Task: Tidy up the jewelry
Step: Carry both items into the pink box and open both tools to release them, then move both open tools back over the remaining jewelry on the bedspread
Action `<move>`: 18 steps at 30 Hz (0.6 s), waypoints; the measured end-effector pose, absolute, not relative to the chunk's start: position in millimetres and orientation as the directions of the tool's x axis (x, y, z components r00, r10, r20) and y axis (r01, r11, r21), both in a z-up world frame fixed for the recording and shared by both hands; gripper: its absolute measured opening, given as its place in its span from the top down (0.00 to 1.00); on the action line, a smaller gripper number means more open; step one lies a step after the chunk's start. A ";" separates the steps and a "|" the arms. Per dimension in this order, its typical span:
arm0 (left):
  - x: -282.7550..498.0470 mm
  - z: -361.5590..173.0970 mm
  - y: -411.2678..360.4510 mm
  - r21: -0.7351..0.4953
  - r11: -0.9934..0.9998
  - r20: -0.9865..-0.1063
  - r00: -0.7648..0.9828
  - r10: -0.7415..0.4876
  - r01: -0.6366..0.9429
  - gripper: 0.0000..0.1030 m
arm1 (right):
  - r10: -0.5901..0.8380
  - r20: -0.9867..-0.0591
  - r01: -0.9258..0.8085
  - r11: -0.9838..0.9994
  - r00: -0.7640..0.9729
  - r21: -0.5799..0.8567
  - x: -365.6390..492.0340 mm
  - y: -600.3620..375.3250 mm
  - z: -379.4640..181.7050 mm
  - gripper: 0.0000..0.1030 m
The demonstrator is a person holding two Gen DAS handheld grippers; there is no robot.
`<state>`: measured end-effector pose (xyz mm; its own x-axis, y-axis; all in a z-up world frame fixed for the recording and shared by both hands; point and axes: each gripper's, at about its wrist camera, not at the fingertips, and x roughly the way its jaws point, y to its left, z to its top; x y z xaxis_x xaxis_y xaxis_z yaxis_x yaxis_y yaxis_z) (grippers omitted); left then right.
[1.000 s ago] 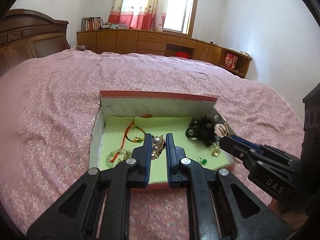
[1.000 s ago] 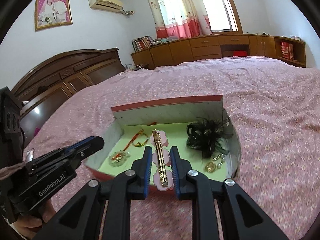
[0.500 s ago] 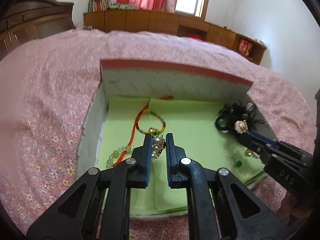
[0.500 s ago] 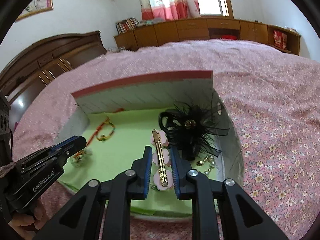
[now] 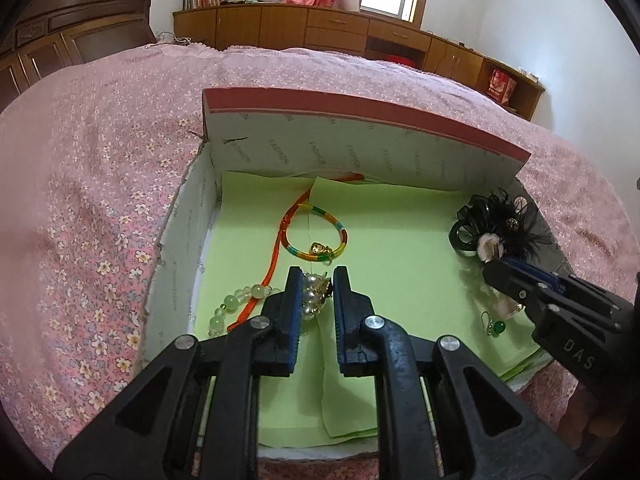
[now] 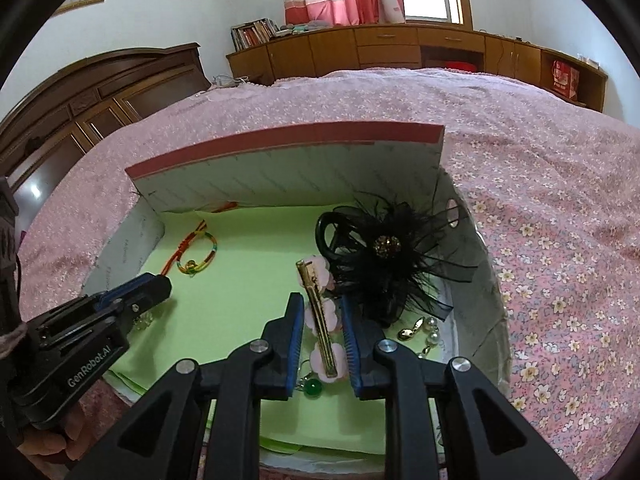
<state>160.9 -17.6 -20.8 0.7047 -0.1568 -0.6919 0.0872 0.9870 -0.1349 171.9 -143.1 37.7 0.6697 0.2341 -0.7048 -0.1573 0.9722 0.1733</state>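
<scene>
A shallow box [image 5: 360,112] lined with green paper lies on the bed. My left gripper [image 5: 317,280] is shut on a pearl and gold ornament [image 5: 314,294], low over the box's left half. My right gripper [image 6: 320,304] is shut on a gold hair clip with pink flowers [image 6: 320,320], low over the right half beside a black feather hairpiece [image 6: 384,256]. A rainbow cord bracelet [image 5: 316,236], a green bead bracelet [image 5: 236,304] and a green earring [image 5: 496,326] lie on the paper.
Pearl and gold earrings [image 6: 424,328] and a green bead [image 6: 312,388] lie near the right gripper. The box stands on a pink flowered bedspread [image 5: 100,200]. A wooden headboard [image 6: 100,92] and cabinets [image 5: 320,32] stand behind.
Both grippers have moved forward and down into the box with their pieces still held. The box now fills more of both views.
</scene>
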 end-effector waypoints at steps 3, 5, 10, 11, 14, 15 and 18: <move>163.2 -17.1 -18.2 -0.128 0.988 -0.695 0.703 -0.155 0.092 0.88 | 0.260 -0.692 -0.165 0.965 0.674 0.202 169.9 -144.1 41.4 0.70; 161.5 -13.6 -18.7 -0.128 0.987 -0.691 0.706 -0.158 0.095 0.86 | 0.278 -0.675 -0.174 0.960 0.683 0.219 166.8 -145.0 45.5 0.68; 150.2 -3.6 -12.4 -0.139 0.985 -0.673 0.719 -0.172 0.106 0.84 | 0.297 -0.645 -0.191 0.954 0.704 0.231 157.0 -145.8 57.7 0.67; 146.6 -1.3 -11.4 -0.141 0.984 -0.671 0.722 -0.173 0.105 0.84 | 0.298 -0.640 -0.191 0.954 0.708 0.233 154.7 -146.3 59.8 0.67; 139.2 3.3 -6.8 -0.149 0.984 -0.667 0.725 -0.172 0.096 0.84 | 0.303 -0.625 -0.191 0.951 0.719 0.241 145.6 -148.8 67.8 0.67; 134.9 5.1 -3.8 -0.152 0.984 -0.669 0.723 -0.172 0.093 0.83 | 0.303 -0.621 -0.191 0.951 0.723 0.241 142.5 -149.4 70.0 0.67; 126.0 6.5 1.4 -0.155 0.984 -0.673 0.720 -0.169 0.087 0.83 | 0.305 -0.606 -0.194 0.950 0.735 0.243 130.0 -150.9 79.0 0.67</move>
<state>126.0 1.4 6.5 0.7197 -0.1694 -0.6733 0.0869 0.9841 -0.1547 130.0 -150.9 79.0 0.7351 0.3048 -0.6055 -0.1941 0.9505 0.2428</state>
